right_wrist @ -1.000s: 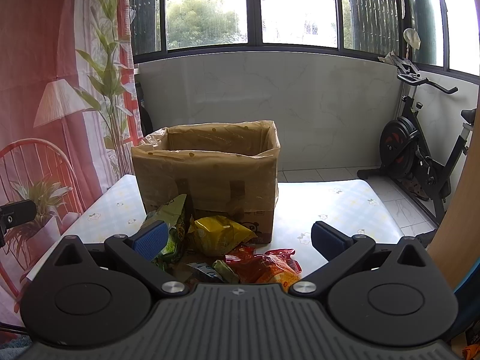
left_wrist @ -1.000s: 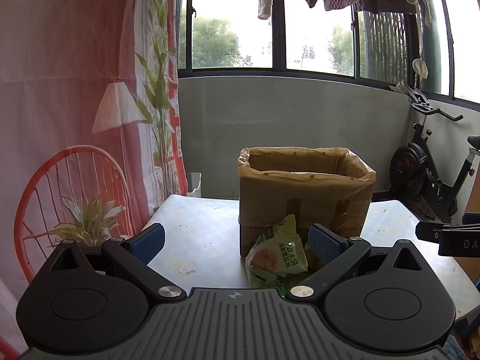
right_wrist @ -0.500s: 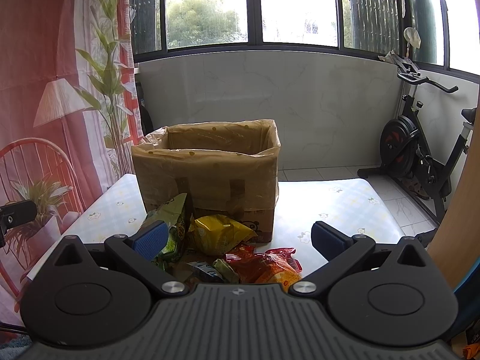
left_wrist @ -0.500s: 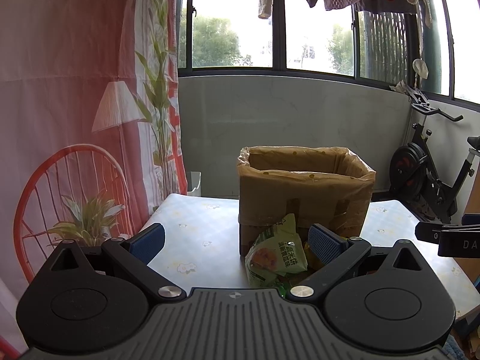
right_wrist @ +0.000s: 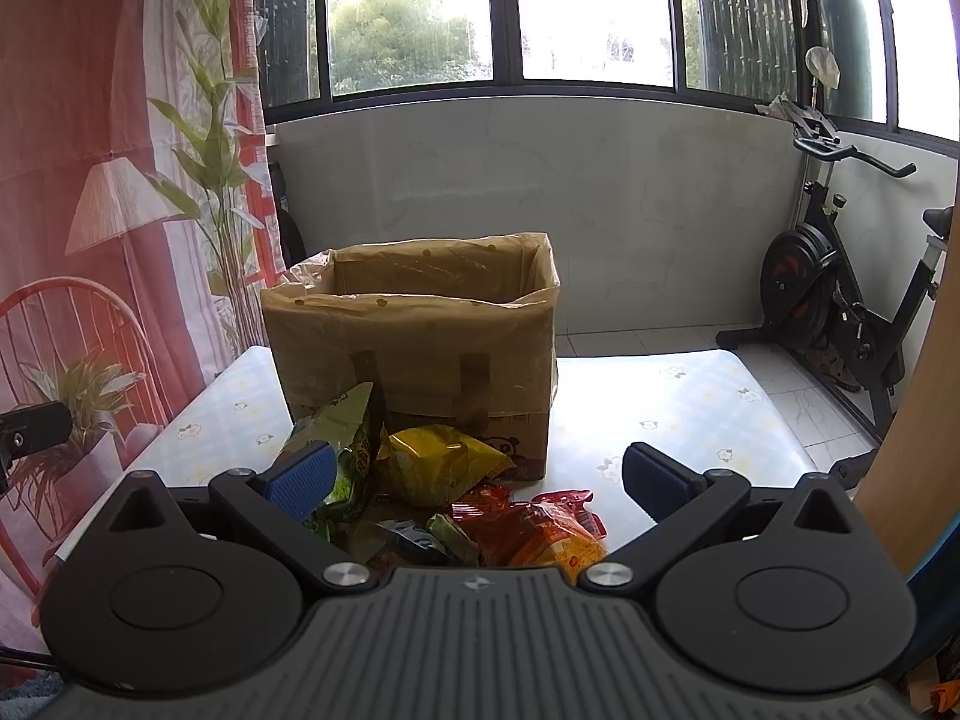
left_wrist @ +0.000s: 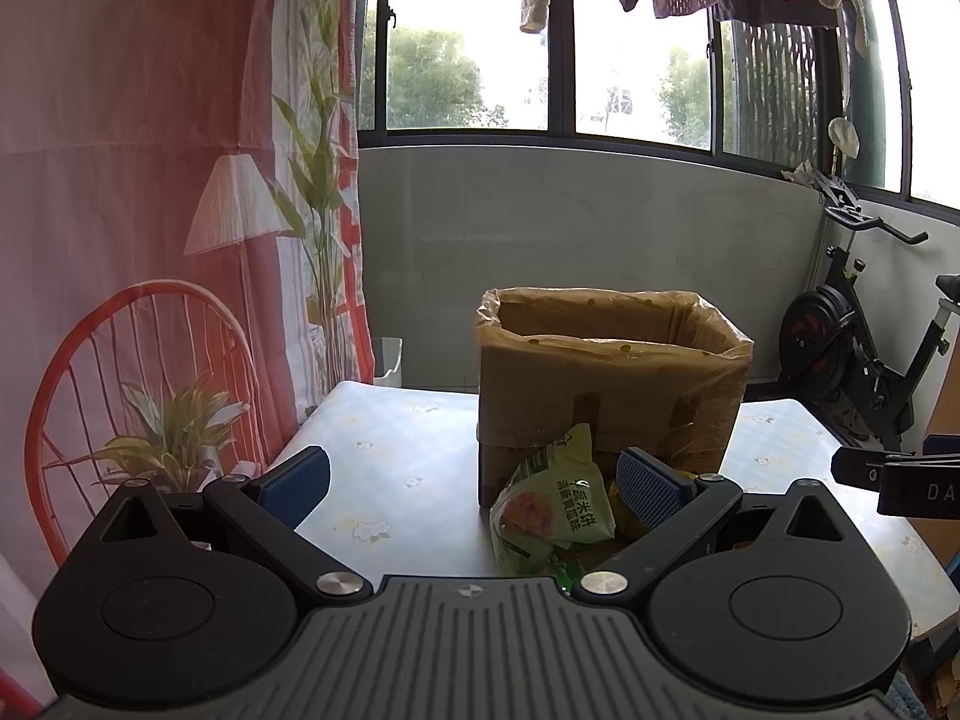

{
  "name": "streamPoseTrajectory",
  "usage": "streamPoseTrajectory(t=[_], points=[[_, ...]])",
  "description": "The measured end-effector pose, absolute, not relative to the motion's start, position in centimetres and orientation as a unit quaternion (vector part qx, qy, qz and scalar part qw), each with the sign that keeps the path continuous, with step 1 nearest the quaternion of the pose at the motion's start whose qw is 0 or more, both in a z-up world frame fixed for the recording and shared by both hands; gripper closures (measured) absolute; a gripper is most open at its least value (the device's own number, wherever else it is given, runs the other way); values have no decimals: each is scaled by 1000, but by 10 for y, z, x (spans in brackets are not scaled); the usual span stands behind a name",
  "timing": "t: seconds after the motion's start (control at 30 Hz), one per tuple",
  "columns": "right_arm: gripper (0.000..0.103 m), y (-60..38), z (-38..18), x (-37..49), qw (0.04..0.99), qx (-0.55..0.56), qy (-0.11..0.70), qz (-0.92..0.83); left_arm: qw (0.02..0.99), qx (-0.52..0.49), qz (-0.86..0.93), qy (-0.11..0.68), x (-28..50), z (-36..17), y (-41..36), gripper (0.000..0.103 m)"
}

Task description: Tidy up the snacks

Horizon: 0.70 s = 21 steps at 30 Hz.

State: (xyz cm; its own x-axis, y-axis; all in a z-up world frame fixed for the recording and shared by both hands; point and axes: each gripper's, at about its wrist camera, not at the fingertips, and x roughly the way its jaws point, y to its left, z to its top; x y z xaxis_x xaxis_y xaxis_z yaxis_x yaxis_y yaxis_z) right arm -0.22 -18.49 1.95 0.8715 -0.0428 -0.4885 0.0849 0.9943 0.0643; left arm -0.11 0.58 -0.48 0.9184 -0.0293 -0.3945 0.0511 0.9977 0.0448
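Note:
A cardboard box [left_wrist: 606,384] lined with clear plastic stands open on the table; it also shows in the right wrist view [right_wrist: 414,348]. Snack packs lie in front of it: a green pack [left_wrist: 552,507], also in the right wrist view [right_wrist: 342,438], a yellow pack [right_wrist: 438,462], a red-orange pack [right_wrist: 534,531] and small dark packs [right_wrist: 420,540]. My left gripper [left_wrist: 471,483] is open and empty, short of the green pack. My right gripper [right_wrist: 477,477] is open and empty above the near side of the pile.
The table [right_wrist: 660,414] has a pale flowered cloth. An exercise bike [right_wrist: 840,300] stands at the right, a printed curtain [left_wrist: 150,210] at the left. A wooden panel [right_wrist: 918,420] rises close on the right. The other gripper's tip [left_wrist: 894,471] shows at the right edge.

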Motion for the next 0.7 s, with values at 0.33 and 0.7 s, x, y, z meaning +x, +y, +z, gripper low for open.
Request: streamPoseTrajectory(t=[0.33, 0.7], points=[[0, -196, 20, -5, 974, 76, 213, -14, 985, 17, -11, 171, 4, 1, 15, 0], [0, -217, -7, 30, 985, 88, 149, -6, 979, -36, -33, 198, 72, -54, 19, 1]])
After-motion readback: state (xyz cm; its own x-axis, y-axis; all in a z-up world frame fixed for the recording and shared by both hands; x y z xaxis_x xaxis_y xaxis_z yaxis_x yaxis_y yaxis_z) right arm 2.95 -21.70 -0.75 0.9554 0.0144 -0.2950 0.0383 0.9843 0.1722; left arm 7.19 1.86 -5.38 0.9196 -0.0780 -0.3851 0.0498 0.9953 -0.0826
